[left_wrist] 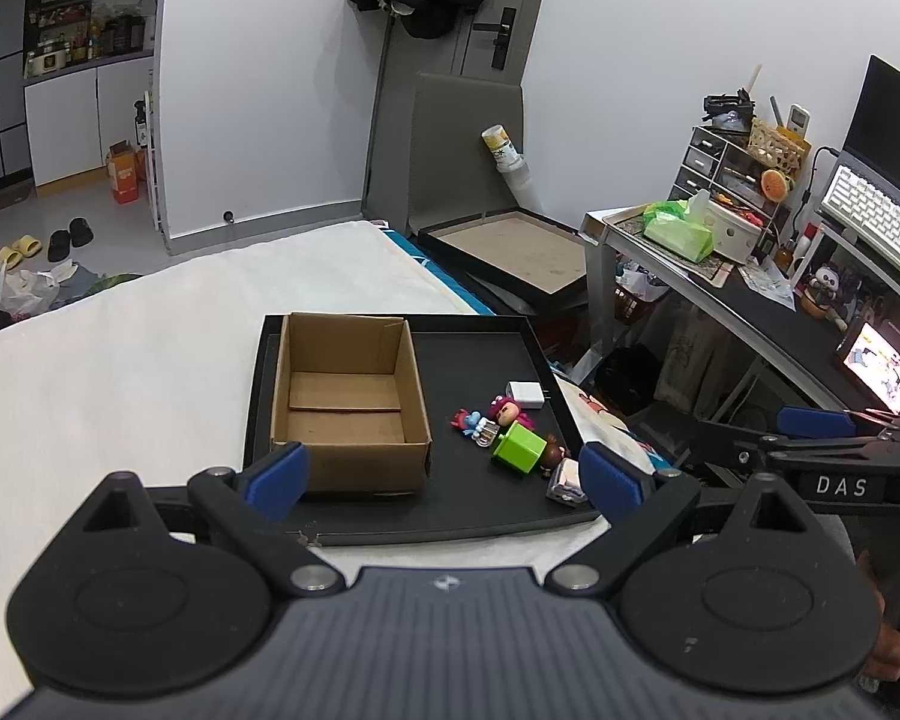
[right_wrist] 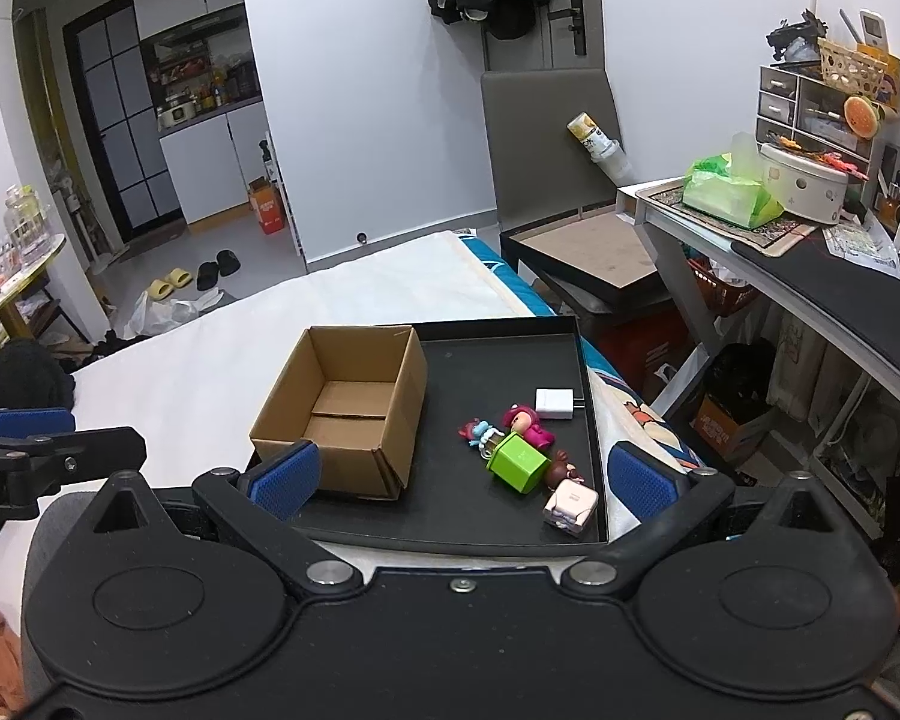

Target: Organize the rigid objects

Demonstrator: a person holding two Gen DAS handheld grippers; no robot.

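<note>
A black tray (left_wrist: pixel 480 354) (right_wrist: pixel 498 360) lies on the white bed. An empty open cardboard box (left_wrist: pixel 348 402) (right_wrist: pixel 342 408) stands in its left half. To the right lie a white charger (left_wrist: pixel 525 394) (right_wrist: pixel 554 404), a pink figure (left_wrist: pixel 510 411) (right_wrist: pixel 531 426), a blue figure (left_wrist: pixel 467 421) (right_wrist: pixel 477 431), a green cube (left_wrist: pixel 517 447) (right_wrist: pixel 516 461), a brown figure (right_wrist: pixel 561 471) and a pale pink cube (left_wrist: pixel 565 482) (right_wrist: pixel 570 505). My left gripper (left_wrist: pixel 444 477) is open and empty above the tray's near edge. My right gripper (right_wrist: pixel 462 480) is open and empty there too.
The white bed (left_wrist: pixel 120 372) extends left of the tray. A desk (left_wrist: pixel 750 300) with a green tissue pack, drawers and a keyboard stands right. A grey chair (right_wrist: pixel 552 138) and another flat tray (left_wrist: pixel 510 246) stand behind. Shoes and bags lie on the far floor.
</note>
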